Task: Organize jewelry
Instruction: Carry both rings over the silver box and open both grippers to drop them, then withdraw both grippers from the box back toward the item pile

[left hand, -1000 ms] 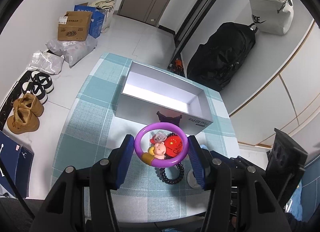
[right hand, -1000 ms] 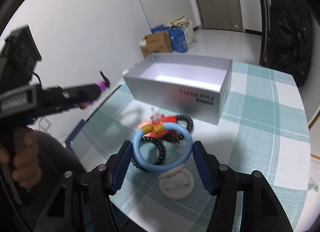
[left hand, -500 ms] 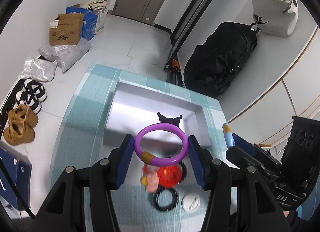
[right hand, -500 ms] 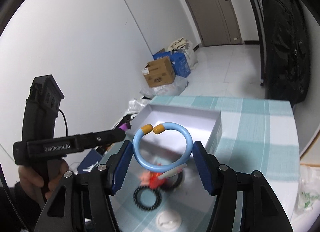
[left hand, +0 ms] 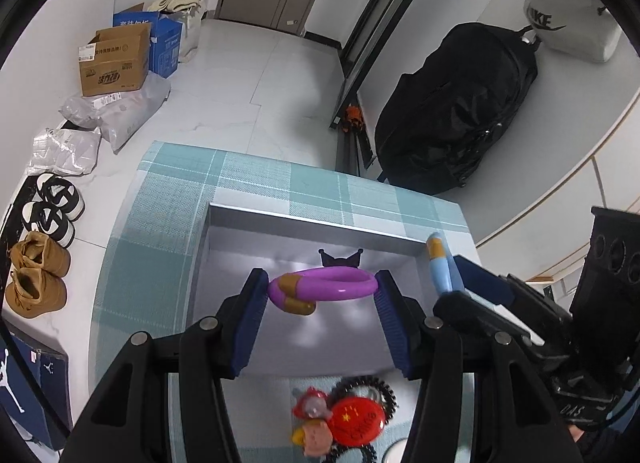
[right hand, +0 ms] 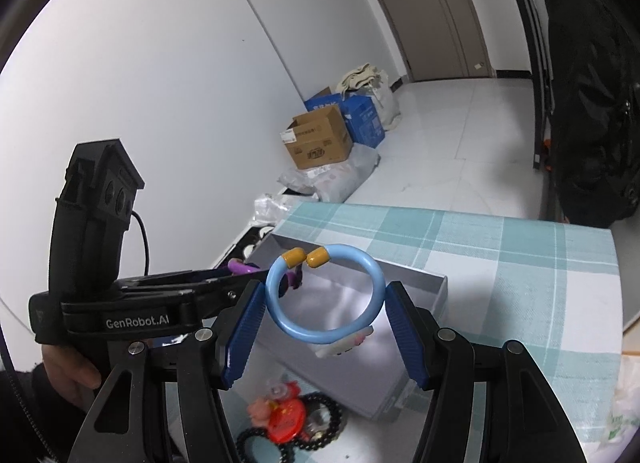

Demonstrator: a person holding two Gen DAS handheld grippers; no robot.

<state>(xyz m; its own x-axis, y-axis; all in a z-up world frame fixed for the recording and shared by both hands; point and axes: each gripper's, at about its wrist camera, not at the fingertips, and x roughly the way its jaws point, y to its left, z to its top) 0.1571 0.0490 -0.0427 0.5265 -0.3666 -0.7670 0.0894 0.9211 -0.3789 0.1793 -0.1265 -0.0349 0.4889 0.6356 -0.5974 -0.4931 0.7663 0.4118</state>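
purple bangle (left hand: 325,286) clamped in left gripper (left hand: 322,295), blue bangle (right hand: 325,298) in right gripper (right hand: 325,313), both over grey box (left hand: 304,223), seemingly empty; bead bracelets (left hand: 362,415) remain lower centre.

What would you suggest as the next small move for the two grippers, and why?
Probably lower both a little and then open the fingers. The left gripper holds the purple bracelet and the right gripper holds the blue bracelet; both rings hang over the open grey box, while a red badge and black bead bracelets remain on the checked cloth.
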